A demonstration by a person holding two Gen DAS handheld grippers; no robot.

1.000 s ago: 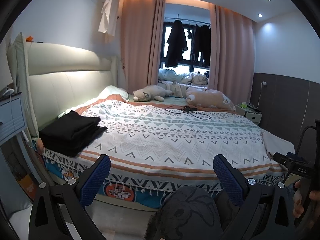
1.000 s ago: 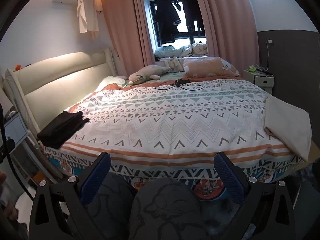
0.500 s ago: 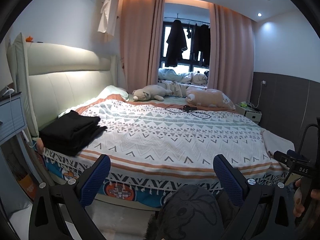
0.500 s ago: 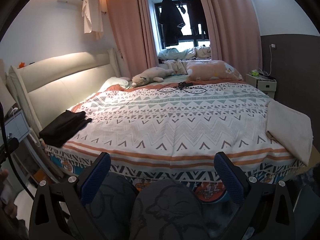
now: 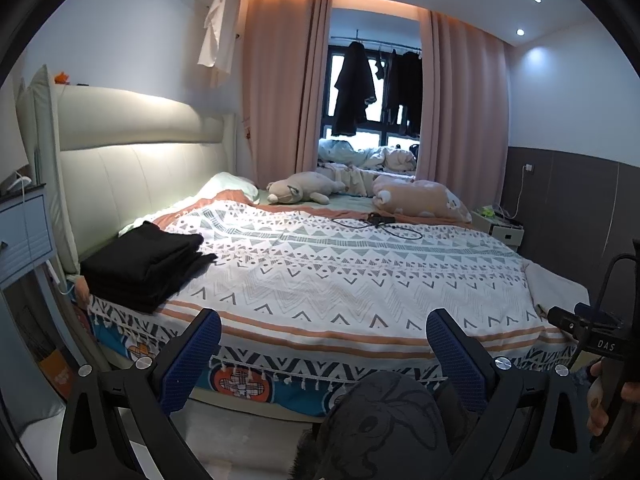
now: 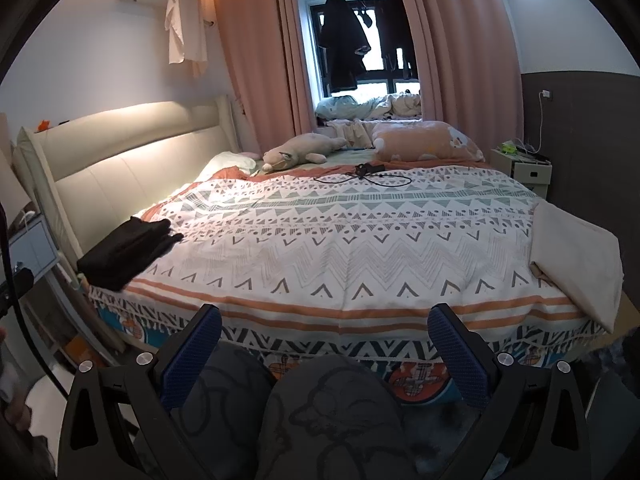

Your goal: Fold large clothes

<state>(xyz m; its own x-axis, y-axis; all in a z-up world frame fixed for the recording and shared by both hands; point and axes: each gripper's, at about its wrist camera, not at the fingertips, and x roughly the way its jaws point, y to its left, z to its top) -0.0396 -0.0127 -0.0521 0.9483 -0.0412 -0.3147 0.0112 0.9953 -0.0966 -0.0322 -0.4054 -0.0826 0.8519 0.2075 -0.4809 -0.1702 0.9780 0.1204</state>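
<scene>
Both grippers hang at the foot of the bed (image 5: 360, 272), above the person's knees, well apart from any clothing. The left gripper (image 5: 322, 350) has its fingers spread wide with nothing between them, and the right gripper (image 6: 323, 346) likewise stands wide and empty. On the patterned bedspread (image 6: 340, 240), a stack of folded black clothes (image 5: 144, 266) sits at the left corner near the headboard (image 5: 132, 176), apparently finished. A folded cream cloth (image 6: 576, 256) lies at the bed's right edge. No unfolded garment lies on the bedspread, so the folding looks done, or a pause before fetching 1 more piece; dark coats (image 6: 340, 44) hang at the window.
</scene>
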